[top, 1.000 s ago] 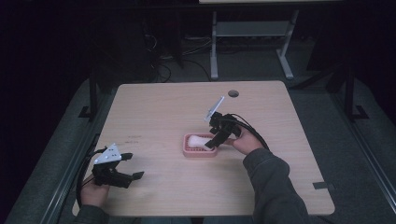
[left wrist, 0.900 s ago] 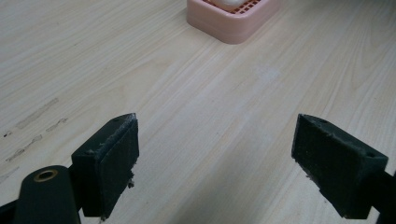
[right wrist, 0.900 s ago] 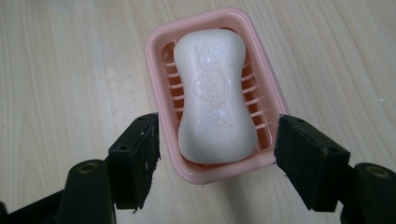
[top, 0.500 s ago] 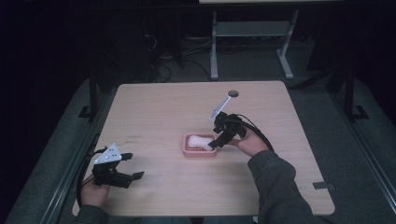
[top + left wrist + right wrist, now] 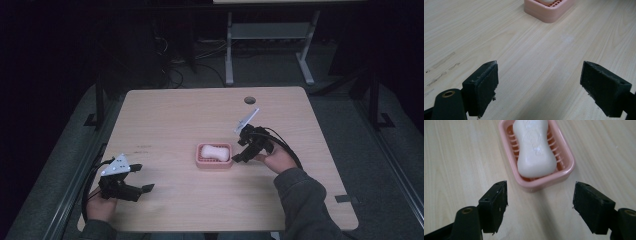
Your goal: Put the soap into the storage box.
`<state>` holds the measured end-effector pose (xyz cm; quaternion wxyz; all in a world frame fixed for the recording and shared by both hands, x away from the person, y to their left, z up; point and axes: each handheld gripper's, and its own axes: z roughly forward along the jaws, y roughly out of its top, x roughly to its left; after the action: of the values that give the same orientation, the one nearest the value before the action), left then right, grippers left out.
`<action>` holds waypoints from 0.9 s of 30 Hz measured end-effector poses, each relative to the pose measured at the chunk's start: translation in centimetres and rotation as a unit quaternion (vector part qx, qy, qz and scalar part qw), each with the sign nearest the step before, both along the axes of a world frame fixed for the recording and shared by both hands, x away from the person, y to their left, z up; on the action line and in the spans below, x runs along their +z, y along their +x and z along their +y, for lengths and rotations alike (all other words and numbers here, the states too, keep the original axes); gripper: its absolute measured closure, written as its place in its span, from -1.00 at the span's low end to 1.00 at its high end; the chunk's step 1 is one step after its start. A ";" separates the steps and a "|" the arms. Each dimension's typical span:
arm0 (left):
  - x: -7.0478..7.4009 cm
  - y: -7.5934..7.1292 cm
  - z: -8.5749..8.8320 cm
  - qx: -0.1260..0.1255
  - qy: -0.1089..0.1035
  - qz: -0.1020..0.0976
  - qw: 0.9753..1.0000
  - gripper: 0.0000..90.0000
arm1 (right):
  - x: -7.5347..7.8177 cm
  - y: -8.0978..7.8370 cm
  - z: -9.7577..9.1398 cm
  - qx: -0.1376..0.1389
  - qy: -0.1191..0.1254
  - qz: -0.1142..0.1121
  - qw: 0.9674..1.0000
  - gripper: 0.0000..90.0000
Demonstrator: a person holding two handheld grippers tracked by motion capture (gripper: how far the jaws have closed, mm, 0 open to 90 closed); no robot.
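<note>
White waisted soap bar [image 5: 534, 150] in pink slatted plastic dish [image 5: 567, 170] judged slippery; grasp its narrow waist; right hand-held gripper [image 5: 540, 207] released, its jaws just opened wider, nothing between.

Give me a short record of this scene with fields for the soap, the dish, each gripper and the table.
soap: white bar lying in the dish
dish: pink soap dish, slatted, on the table near its middle
right gripper: jaws apart, have just been opening, nothing between them, just short of the dish's near end
left gripper: jaws apart, empty, over bare wood, well away from the dish
table: light wood, round hole near far edge
</note>
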<state>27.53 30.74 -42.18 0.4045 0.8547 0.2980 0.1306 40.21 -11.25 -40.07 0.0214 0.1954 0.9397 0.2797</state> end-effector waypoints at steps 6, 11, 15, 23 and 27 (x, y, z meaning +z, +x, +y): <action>0.0 0.0 0.0 0.001 0.000 0.001 1.000 -0.67 | -0.3 -0.6 -1.1 -0.011 0.006 0.005 1.000 -0.40; -0.1 0.0 0.0 0.000 0.002 0.000 1.000 -0.67 | -0.5 -0.8 -1.8 -0.016 0.008 0.010 1.000 -0.41; -0.1 0.0 0.0 -0.001 0.003 0.000 1.000 -0.67 | -0.2 -1.1 -2.2 -0.022 0.008 0.005 1.000 -0.43; -0.1 0.0 -0.1 0.000 0.003 0.000 1.000 -0.67 | -0.6 -1.8 -2.9 -0.030 0.011 0.002 0.999 -0.43; -0.1 0.1 -0.1 0.000 0.004 0.001 1.000 -0.67 | -1.0 -1.9 -3.5 -0.033 0.008 0.009 0.999 -0.44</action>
<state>27.59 30.67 -42.31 0.4011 0.8563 0.2979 0.1308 38.33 -14.74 -41.06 0.0209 0.2286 0.9306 0.2850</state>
